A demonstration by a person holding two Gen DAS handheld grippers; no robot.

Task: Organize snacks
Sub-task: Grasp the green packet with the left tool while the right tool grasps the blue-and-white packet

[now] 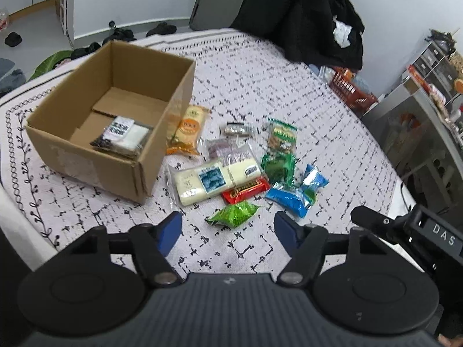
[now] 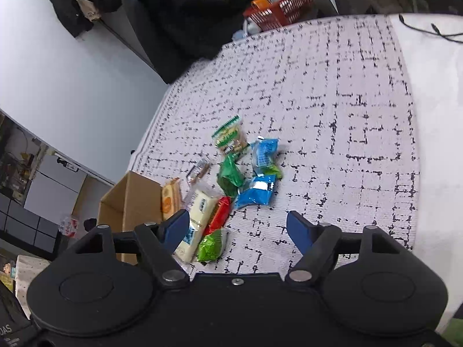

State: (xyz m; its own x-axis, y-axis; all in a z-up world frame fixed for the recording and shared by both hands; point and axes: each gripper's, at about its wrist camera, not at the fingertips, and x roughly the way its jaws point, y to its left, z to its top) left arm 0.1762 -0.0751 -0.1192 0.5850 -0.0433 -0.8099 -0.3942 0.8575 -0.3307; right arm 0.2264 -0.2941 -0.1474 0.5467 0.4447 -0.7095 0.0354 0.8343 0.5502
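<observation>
An open cardboard box (image 1: pixel 86 133) sits on the patterned cloth at the left, with one clear packet (image 1: pixel 123 136) inside. Loose snacks lie right of it: an orange packet (image 1: pixel 188 130) leaning on the box, a large cream packet (image 1: pixel 214 177), a red bar (image 1: pixel 246 190), a light green packet (image 1: pixel 234 214), dark green (image 1: pixel 277 166) and blue packets (image 1: pixel 292 196). My left gripper (image 1: pixel 228 231) is open and empty, just short of the light green packet. My right gripper (image 2: pixel 238 231) is open and empty above the cloth, with the pile (image 2: pixel 231 179) and the box (image 2: pixel 127 202) ahead to its left.
The table cloth (image 1: pixel 260 86) extends far and right of the snacks. A black coat (image 1: pixel 303 8) hangs at the far edge, with a red basket (image 1: pixel 350 89) and metal shelves (image 1: pixel 419 110) beyond the right edge. The right gripper's body (image 1: pixel 405 231) shows at lower right.
</observation>
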